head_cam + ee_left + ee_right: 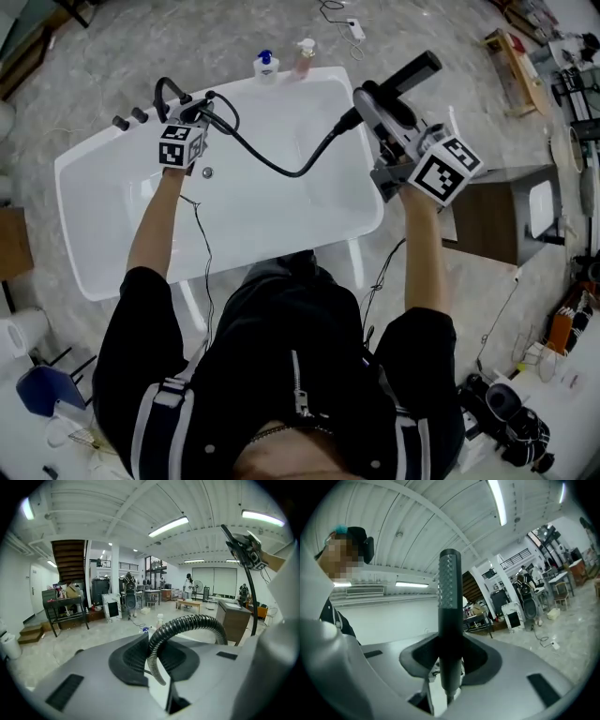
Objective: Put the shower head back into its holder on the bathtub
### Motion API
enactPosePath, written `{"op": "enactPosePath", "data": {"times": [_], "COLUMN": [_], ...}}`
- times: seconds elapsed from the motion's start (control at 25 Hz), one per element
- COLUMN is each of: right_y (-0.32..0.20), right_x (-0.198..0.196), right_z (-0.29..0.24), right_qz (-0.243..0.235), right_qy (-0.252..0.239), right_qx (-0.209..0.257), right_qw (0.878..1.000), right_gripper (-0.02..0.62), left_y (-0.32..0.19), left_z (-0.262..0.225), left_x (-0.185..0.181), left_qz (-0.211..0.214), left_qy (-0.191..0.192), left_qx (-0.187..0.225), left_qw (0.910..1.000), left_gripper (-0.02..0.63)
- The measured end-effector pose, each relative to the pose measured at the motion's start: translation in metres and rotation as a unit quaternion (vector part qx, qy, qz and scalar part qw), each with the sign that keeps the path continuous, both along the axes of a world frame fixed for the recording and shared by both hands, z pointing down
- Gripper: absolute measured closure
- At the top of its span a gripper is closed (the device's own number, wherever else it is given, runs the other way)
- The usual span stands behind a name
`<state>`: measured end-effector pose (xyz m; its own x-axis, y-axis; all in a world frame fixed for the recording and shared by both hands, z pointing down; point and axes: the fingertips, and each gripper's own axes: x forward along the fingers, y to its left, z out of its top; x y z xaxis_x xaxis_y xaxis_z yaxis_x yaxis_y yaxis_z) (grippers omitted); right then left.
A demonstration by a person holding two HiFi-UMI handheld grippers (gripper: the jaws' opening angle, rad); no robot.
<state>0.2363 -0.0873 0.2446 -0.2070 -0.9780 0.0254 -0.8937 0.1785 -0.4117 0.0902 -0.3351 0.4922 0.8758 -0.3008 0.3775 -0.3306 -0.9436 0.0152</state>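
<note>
Bathtub (pixel 281 225): white, glossy, smooth.
Shower head (pixel 450 620): matt black, upper part with rough dotted texture.
Hose (pixel 187 620): ribbed spiral, dark, slight metallic shine.
My left tongs (pixel 151 644), my right tongs (pixel 450 644): grey matt plastic, black matt pads.
Floor (pixel 187 37): marbled stone look.
My jacket (pixel 281 375): black cloth.

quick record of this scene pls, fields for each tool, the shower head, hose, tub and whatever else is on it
left tool: shut on the hose, by the black tap fittings
right tool: shut on the shower head, by its handle
shower head: off the tub, raised by its right end, hose attached
bathtub: white, on a marbled floor
bottles: two, on the far rim
</note>
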Motion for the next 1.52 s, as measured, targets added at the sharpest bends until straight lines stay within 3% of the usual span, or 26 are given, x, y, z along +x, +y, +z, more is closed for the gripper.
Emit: {"op": "enactPosePath", "data": {"times": [0.28, 0.56, 0.92, 1.52], "right_y": [-0.012, -0.031, -0.048, -0.056], "right_x": [-0.02, -0.033, -0.044, -0.05], "right_z": [0.042, 0.06, 0.074, 0.113], "right_qz": [-0.003, 0.008, 0.013, 0.042], "right_qy": [0.032, 0.047, 0.053, 0.05], "right_qx": [-0.03, -0.055, -0.071, -0.103], "right_qw": [0.999, 0.997, 0.996, 0.993], "right_gripper": [0.462, 0.462, 0.462, 0.462], "left_y": [-0.025, -0.044, -0.062, -0.081], "left_z": [-0.084, -0.151, -0.117, -0.064], "left_x": [-0.012, -0.011, -0.012, -0.005], "left_qz": [-0.011, -0.026, -0.032, -0.031], "left_qy": [0.022, 0.041, 0.012, 0.002], "left_qx": [0.07, 0.143, 0.135, 0.107], "left_qw": [0.9972, 0.9885, 0.9903, 0.9938], "left_gripper": [0.546, 0.546, 0.546, 0.546]}}
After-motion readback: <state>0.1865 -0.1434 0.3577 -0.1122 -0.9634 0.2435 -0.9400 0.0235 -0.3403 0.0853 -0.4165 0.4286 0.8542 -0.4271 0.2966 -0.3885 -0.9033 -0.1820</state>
